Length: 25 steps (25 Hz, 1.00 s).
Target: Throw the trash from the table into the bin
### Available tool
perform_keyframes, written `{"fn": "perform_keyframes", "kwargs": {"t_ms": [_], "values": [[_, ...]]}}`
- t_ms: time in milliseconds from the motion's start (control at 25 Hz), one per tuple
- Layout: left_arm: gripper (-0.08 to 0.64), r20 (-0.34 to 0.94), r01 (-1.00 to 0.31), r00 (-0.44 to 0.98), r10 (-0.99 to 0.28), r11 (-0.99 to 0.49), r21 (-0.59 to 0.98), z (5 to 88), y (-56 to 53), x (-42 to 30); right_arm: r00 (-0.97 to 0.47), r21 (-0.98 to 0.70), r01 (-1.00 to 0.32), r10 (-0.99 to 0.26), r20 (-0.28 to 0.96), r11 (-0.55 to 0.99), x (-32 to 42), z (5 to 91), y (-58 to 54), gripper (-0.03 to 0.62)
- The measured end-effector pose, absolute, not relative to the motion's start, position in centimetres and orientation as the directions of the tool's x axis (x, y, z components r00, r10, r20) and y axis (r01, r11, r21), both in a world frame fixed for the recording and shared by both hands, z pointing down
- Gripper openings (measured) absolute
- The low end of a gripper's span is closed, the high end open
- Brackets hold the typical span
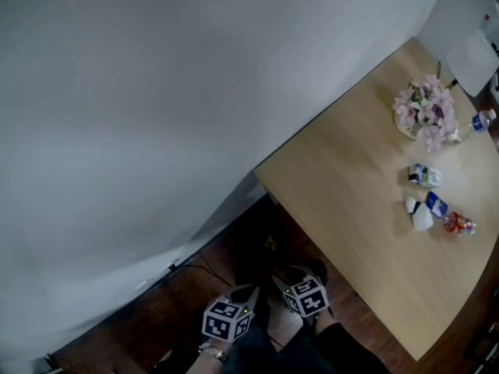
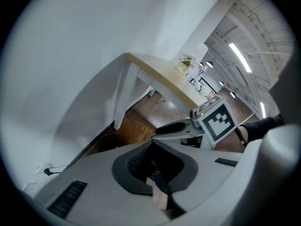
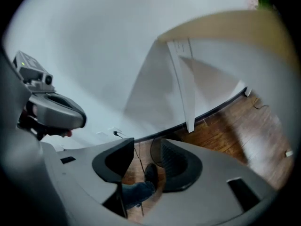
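Note:
The trash lies on the wooden table at the right: a small carton, white crumpled scraps, a blue wrapper and a red-labelled bottle. Both grippers hang low over the dark floor, off the table's near corner and far from the trash. My left gripper is shut, tips touching, with nothing seen between them. My right gripper stands open and empty; a shoe and a trouser leg show through its gap. A dark round shape sits on the floor by the wall, possibly the bin.
A bunch of pink flowers and a water bottle stand at the table's far end. A white wall fills the left. A white table leg and a cable are near the grippers.

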State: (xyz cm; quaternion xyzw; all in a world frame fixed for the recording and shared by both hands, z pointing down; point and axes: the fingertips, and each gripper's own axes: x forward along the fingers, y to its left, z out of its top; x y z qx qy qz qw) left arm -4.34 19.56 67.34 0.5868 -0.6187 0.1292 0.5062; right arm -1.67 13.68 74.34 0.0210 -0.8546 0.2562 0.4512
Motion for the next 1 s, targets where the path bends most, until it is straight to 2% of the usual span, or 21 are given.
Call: {"fn": "perform_keyframes", "kwargs": {"t_ms": [200, 400, 560, 680, 1000], "values": [[0.003, 0.739, -0.893, 0.287, -0.609, 0.109, 0.436, 60.6, 15.7, -0.5, -0.673, -0.447, -0.281, 0.158, 0.723, 0.849, 2.4, 62.9, 10.7, 0.186], [0.003, 0.726, -0.931, 0.311, -0.614, -0.041, 0.364, 55.2, 10.8, 4.4, -0.705, -0.401, -0.360, 0.035, 0.708, 0.842, 9.1, 56.1, 6.4, 0.186], [0.000, 0.705, -0.936, 0.343, -0.621, -0.160, 0.313, 52.4, 7.7, 8.6, -0.710, -0.379, -0.467, -0.084, 0.699, 0.799, 14.4, 54.0, 3.4, 0.186], [0.002, 0.691, -0.922, 0.380, -0.615, -0.194, 0.334, 50.8, 5.8, 11.7, -0.707, -0.373, -0.527, -0.150, 0.691, 0.764, 17.6, 53.4, 1.7, 0.186], [0.004, 0.730, -0.931, 0.362, -0.580, -0.261, 0.254, 50.2, 1.4, 15.1, -0.721, -0.409, -0.564, -0.188, 0.667, 0.717, 21.3, 53.2, -0.8, 0.186]]}}
